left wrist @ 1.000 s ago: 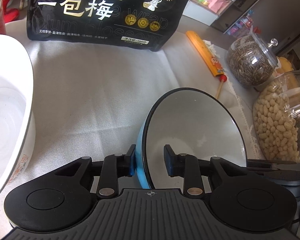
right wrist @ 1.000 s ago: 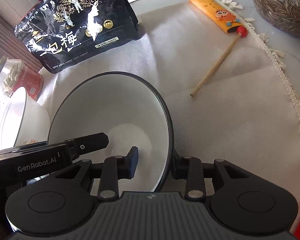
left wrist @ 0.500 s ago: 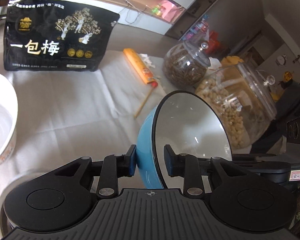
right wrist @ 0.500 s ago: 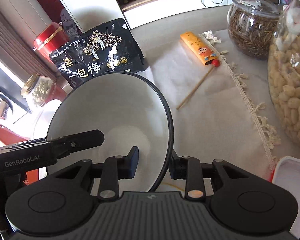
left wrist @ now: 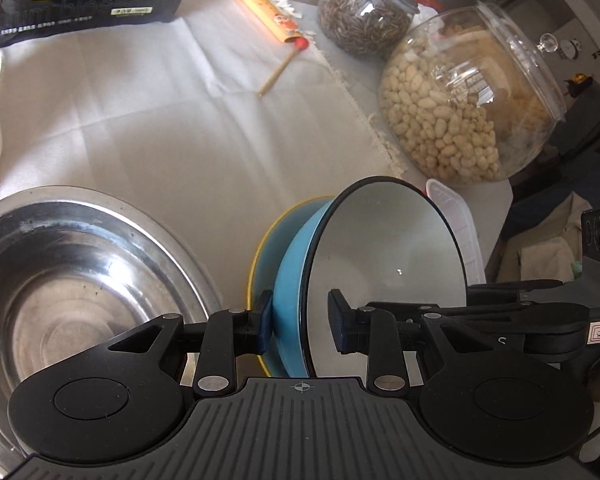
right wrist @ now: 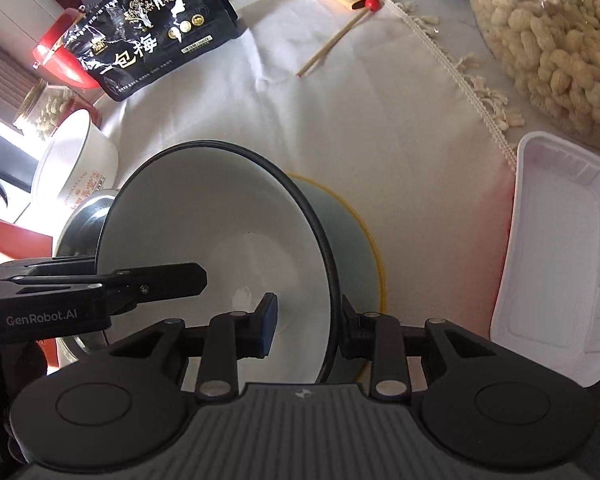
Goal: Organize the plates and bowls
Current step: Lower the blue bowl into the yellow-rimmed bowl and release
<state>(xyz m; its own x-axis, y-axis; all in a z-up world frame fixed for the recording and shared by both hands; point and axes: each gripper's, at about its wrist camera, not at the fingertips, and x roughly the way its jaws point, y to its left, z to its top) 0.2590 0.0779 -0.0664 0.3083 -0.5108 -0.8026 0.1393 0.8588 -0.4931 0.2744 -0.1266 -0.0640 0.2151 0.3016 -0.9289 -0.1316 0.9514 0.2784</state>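
The blue bowl (left wrist: 296, 280), white inside with a dark rim, hangs tilted over the yellow-rimmed plate (left wrist: 260, 256), and both grippers have it. The left gripper (left wrist: 300, 322) pinches the bowl's wall, one pad on the blue outside, the other inside, jaws partly closed on it. The right gripper (right wrist: 308, 326) bites the opposite rim the same way, its jaws narrow around the wall. Looks like the carrying step: bowl in the air, heading for a stack on that plate.

Just left of the plate sits the steel basin (left wrist: 80, 272); beyond that, the white bowl (right wrist: 76, 168). Right of the plate lies a white plastic tray (right wrist: 556, 264), and past it the peanut jar (left wrist: 472, 104).

Next move, I'd say: level the bowl, centre it over the plate, lower gently, then release both sides together so it doesn't tip.
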